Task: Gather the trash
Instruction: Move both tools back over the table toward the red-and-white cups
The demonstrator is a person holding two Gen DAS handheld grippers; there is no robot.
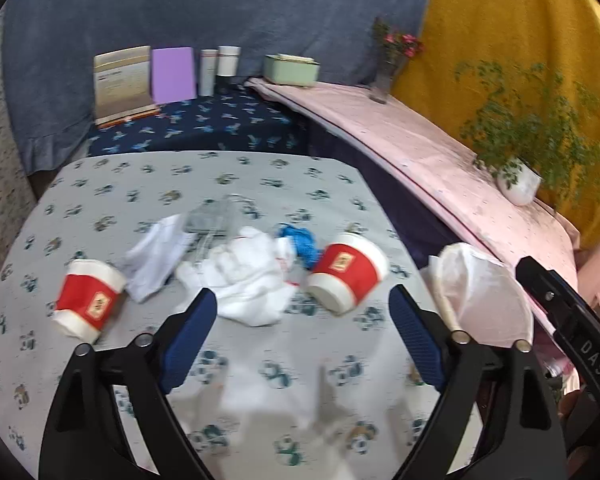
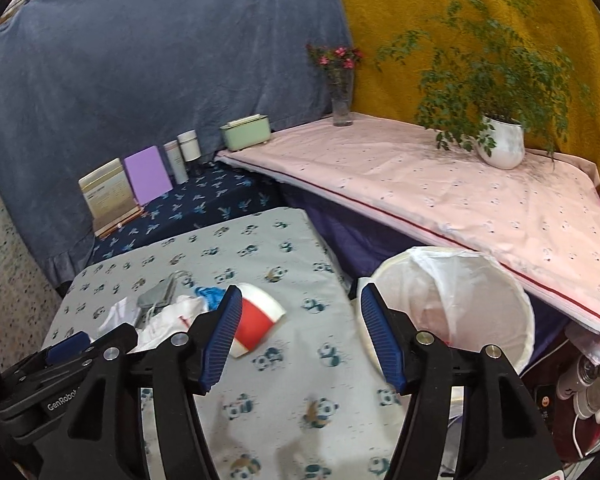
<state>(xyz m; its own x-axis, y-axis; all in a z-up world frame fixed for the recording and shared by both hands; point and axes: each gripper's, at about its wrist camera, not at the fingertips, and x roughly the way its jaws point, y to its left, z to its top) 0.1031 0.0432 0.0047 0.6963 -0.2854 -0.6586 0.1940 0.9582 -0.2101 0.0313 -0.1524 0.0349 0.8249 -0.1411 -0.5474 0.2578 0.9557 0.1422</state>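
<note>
On the panda-print table (image 1: 100,184) lies a heap of trash: crumpled white tissue (image 1: 248,276), a blue wad (image 1: 300,240), a grey pouch (image 1: 212,216) and white paper (image 1: 156,256). Two red-and-white paper cups lie tipped, one on the left (image 1: 88,300) and one on the right (image 1: 348,270). My left gripper (image 1: 300,320) hovers open just short of the tissue, nothing between its blue pads. My right gripper (image 2: 300,328) is open and empty over the table's right edge; the right cup (image 2: 256,320) shows behind its left finger. A white bag-lined bin (image 2: 452,304) stands right of the table.
A pink-covered shelf (image 2: 440,196) holds a potted fern (image 2: 500,140), a flower vase (image 2: 342,96) and a green box (image 2: 246,132). Boxes and jars (image 1: 172,74) stand on a dark blue cloth at the back. The left gripper (image 2: 60,360) shows at the right view's lower left.
</note>
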